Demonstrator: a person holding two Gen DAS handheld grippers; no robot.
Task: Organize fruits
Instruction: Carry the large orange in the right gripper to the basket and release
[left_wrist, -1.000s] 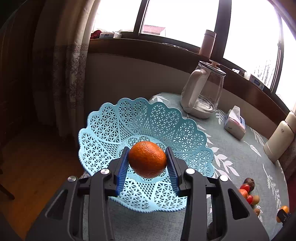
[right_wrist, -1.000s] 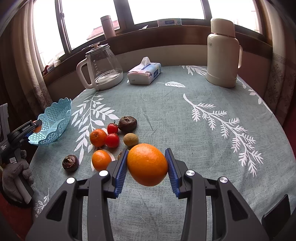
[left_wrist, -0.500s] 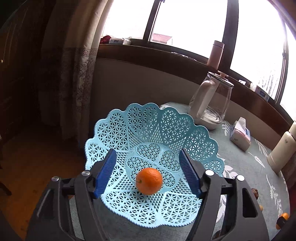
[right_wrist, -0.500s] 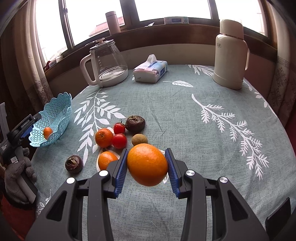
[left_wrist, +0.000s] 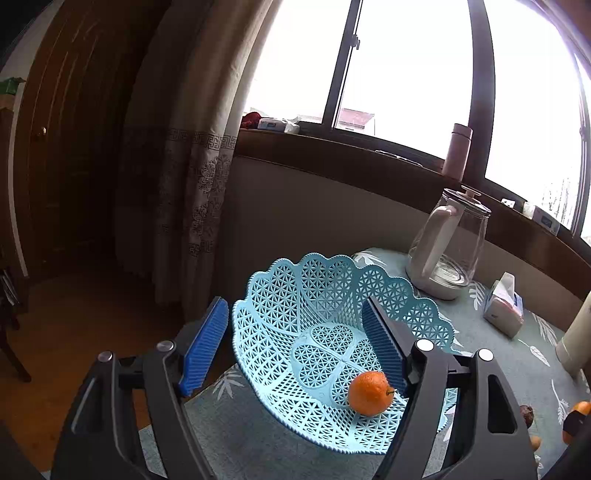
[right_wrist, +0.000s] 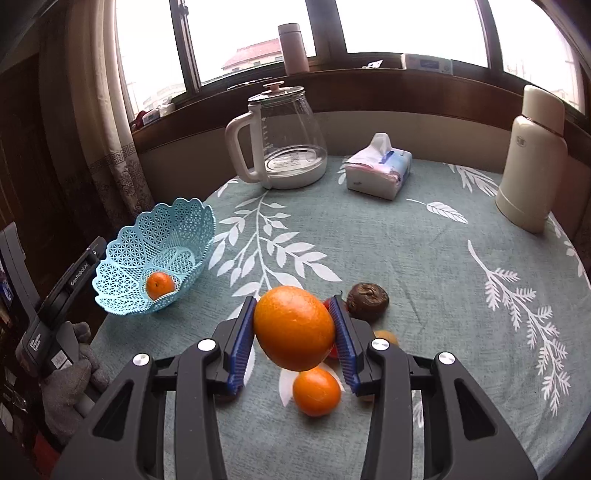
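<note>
A light blue lattice basket (left_wrist: 325, 295) (right_wrist: 184, 221) stands at the table's left edge with one small orange (left_wrist: 369, 393) (right_wrist: 159, 285) lying in it. My left gripper (left_wrist: 295, 347) hangs open above the basket's near rim, nothing between its blue pads. My right gripper (right_wrist: 295, 332) is shut on a large orange (right_wrist: 294, 328), held above the table's loose fruit. Below it lie a smaller orange (right_wrist: 316, 392), a dark wrinkled fruit (right_wrist: 367, 302), and red and orange fruit partly hidden behind the gripper.
A glass kettle (right_wrist: 280, 136), a tissue pack (right_wrist: 378, 171) and a cream thermos (right_wrist: 532, 158) stand along the table's far side. A curtain (left_wrist: 177, 184) and wooden floor lie left of the basket. A gloved hand (right_wrist: 66, 384) holds the left gripper.
My left gripper opened and let the small orange drop into the basket, then drew back and to the left. My right gripper moved left toward the basket, still holding the large orange.
</note>
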